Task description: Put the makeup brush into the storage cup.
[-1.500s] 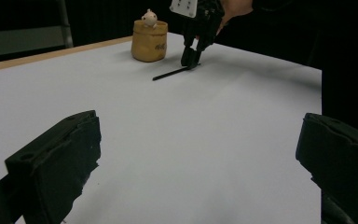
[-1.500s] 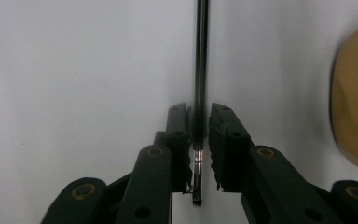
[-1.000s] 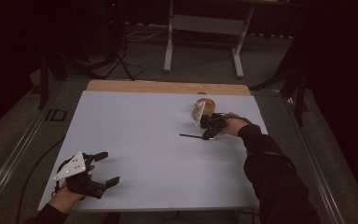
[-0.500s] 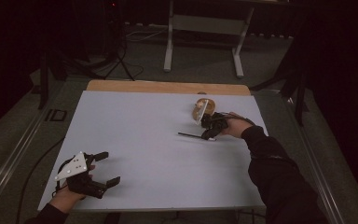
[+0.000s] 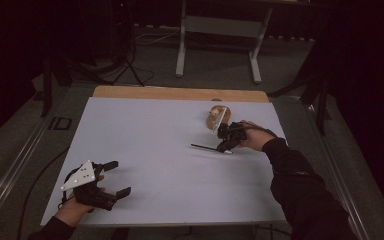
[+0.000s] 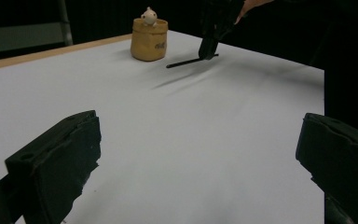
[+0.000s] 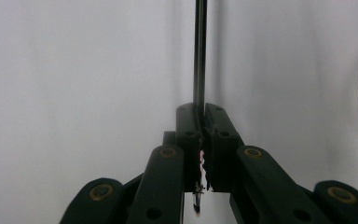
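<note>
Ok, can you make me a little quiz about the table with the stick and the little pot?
1. True or false: the right gripper is shut on the thin black stick.
2. What peeks out of the tan pot? A) a spoon B) a small white figure C) a flower
3. The left gripper's fingers stand wide ____ with nothing between them.

Key: 1 true; 2 B; 3 open.
</note>
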The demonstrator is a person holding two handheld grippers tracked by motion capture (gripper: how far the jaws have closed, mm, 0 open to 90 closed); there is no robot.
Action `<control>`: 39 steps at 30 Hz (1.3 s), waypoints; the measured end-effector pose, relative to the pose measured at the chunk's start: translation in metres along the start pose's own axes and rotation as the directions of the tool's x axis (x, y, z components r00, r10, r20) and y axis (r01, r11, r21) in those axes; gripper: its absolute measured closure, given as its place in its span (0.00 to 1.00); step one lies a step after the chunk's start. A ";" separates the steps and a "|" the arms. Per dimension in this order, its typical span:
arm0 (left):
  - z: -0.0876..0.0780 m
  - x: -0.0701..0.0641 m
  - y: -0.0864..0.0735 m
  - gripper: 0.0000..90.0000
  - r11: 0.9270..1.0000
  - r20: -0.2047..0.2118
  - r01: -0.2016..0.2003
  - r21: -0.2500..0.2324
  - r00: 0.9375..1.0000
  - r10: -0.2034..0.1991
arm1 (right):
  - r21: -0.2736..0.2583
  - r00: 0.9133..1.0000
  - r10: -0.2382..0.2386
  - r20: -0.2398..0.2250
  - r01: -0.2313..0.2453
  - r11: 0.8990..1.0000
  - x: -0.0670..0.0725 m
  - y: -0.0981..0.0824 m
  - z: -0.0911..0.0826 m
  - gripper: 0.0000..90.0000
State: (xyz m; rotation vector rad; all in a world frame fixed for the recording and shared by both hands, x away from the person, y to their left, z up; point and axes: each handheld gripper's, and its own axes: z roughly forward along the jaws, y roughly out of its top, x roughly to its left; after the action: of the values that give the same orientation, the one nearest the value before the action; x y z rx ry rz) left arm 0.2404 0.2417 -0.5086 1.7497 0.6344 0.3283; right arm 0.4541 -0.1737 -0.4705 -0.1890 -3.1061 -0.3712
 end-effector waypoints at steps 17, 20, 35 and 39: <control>0.032 -0.004 0.036 0.00 0.996 -0.006 -0.035 0.081 0.999 0.036 | 0.028 1.000 0.019 -0.019 -0.018 0.999 0.021 -0.006 -0.011 0.95; 0.039 -0.004 0.044 0.00 0.992 0.027 -0.063 0.111 0.998 0.060 | 0.018 0.999 0.022 -0.023 -0.022 1.000 0.023 -0.006 -0.013 0.95; 0.081 -0.001 0.077 0.00 0.958 0.108 -0.177 0.224 0.982 0.156 | 0.031 1.000 0.027 -0.015 -0.027 0.999 0.035 -0.004 -0.029 0.95; 0.097 -0.003 0.085 0.00 0.946 0.134 -0.217 0.242 0.973 0.189 | 0.018 0.999 0.036 -0.012 -0.036 0.999 0.036 -0.002 -0.034 0.95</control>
State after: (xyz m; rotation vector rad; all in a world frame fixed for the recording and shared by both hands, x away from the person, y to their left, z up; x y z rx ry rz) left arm 0.3098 0.1476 -0.4534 2.0731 0.4306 0.3005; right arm 0.4176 -0.1795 -0.4374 -0.2405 -3.0877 -0.3425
